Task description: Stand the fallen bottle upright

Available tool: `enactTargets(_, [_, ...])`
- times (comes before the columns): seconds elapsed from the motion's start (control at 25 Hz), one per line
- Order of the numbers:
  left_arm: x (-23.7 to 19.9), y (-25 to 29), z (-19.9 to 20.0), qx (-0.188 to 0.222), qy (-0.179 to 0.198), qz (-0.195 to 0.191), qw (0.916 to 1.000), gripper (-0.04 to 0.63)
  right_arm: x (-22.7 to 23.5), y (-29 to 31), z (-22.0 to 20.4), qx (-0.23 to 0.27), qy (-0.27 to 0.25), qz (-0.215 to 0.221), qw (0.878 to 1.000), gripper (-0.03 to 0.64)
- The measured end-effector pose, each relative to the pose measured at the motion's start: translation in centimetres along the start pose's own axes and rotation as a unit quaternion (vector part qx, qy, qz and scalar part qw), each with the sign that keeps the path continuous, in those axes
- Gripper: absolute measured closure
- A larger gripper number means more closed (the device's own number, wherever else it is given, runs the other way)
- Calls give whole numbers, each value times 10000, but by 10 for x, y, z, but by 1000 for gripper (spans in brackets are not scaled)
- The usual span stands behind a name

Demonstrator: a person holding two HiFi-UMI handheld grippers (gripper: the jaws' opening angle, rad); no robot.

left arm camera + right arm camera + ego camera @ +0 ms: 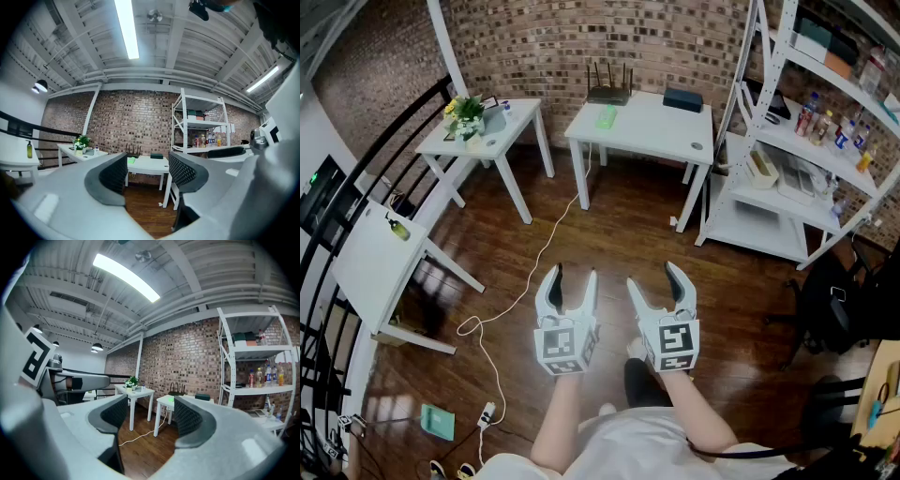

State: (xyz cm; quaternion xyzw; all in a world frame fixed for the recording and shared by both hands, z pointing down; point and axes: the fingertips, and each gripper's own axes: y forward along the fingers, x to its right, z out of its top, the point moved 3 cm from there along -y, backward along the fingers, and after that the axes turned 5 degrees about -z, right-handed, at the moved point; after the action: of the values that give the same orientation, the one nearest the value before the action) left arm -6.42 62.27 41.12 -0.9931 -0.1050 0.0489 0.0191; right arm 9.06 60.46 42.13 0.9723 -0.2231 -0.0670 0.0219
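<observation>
**Bottle lies flat at twelve o'clock, well away from two empty grippers**

The bottle (607, 117), as far as it can be made out, is the small pale green thing lying flat on the middle table (666, 131). It is straight ahead at twelve o'clock from the grippers and well apart from them. It is too small for its shape to be certain.

On the same table a black router (609, 93) with upright aerials stands just behind the bottle, by the brick wall (675, 37). A flat black box (682, 98) lies at two o'clock of the bottle.

At ten o'clock of the middle table stands a side table (487, 142) with a potted plant (467, 111) on it. A third white table (366, 262) is at nine o'clock of the grippers and carries a small olive bottle (399, 228) that stands upright. At two o'clock a white shelf rack (764, 230) holds a row of drink bottles.

A white cable (534, 269) trails from the middle table across the wooden floor (619, 225) towards seven o'clock.

The left gripper (573, 278) and the right gripper (654, 278) are held side by side and level, pointing at twelve o'clock. Each has its jaws about half apart with nothing between them. Through each gap only the floor and the far tables show.
</observation>
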Motion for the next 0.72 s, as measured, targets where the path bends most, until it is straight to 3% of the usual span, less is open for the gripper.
enactTargets(0.16, [-7, 75, 4, -159, 204, -45, 9997, 313, 42, 80, 12, 179, 258, 114, 9994, 321])
enactTargets(0.36, [-28, 156, 25, 7, 442, 234, 9987, 313, 117, 164, 37, 562, 491, -94, 9972, 321])
enactTargets(0.52, [-45, 199, 15, -195, 387, 364, 9984, 313, 131, 208, 29, 385, 763, 118, 9963, 321])
enactTargets(0.64, [-52, 234, 6, -350, 372, 344, 9981, 313, 126, 230, 20, 259, 838, 465, 9951, 415])
enactTargets(0.72, [-53, 262, 4, -372, 340, 223, 9985, 313, 131, 245, 17, 248, 796, 432, 9956, 425])
